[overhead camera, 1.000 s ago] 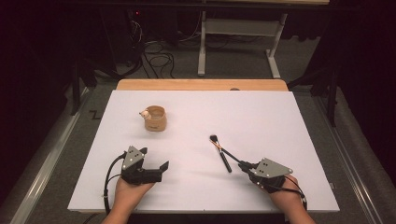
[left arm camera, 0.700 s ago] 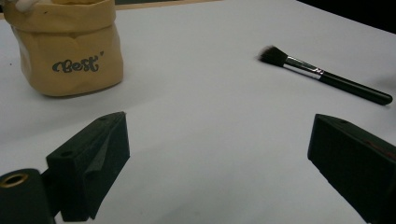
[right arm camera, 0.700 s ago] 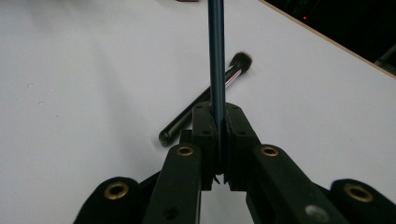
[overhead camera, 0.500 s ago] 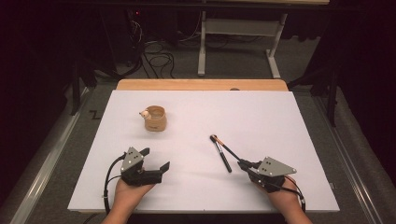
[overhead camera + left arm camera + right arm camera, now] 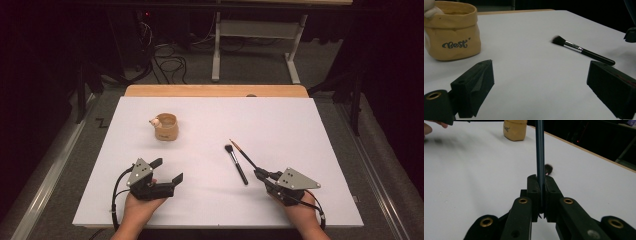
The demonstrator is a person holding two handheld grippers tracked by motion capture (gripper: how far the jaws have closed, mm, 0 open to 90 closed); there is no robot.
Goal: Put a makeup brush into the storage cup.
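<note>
Right gripper clamped on thin brush — lifted now; left gripper jaws apart, narrowing slightly, empty — pouch drop looks next.

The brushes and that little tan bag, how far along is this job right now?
Early on. Nothing looks done: the tan bag has no brush in it. In hand: the right gripper is shut on the thin brush. Left: the black makeup brush lies on the table, and the left gripper is open, holding nothing.
</note>
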